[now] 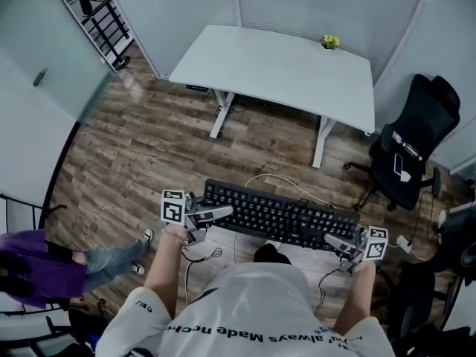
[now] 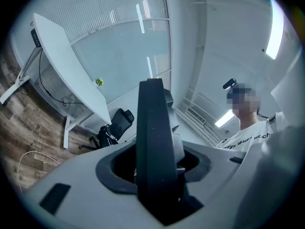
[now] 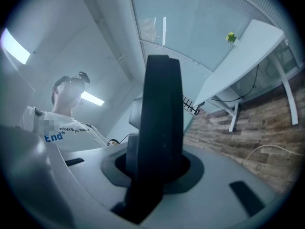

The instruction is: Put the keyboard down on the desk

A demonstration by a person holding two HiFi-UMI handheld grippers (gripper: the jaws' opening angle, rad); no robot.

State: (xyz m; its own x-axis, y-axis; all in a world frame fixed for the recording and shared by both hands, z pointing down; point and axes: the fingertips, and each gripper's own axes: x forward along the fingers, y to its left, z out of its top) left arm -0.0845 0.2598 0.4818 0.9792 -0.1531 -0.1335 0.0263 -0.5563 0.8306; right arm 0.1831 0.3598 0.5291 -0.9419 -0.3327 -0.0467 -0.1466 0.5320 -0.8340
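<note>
1. The keyboard hangs roughly level over the wooden floor, well short of the white desk.
2. The left gripper clamps its left end and the right gripper its right end; each gripper view shows jaws closed on the dark edge.
3. Both ends should travel level and land flat on the bare top, clear of the small yellow object, probably a plant.
4. The trailing cable could snag, so the jaws should part only once the keyboard rests.

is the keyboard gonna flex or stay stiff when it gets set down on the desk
Likely stiff: the keyboard spans straight between the left hand-held gripper and right hand-held gripper, no sag. Probably light, held only by its ends. The pale cable behind may trail.
</note>
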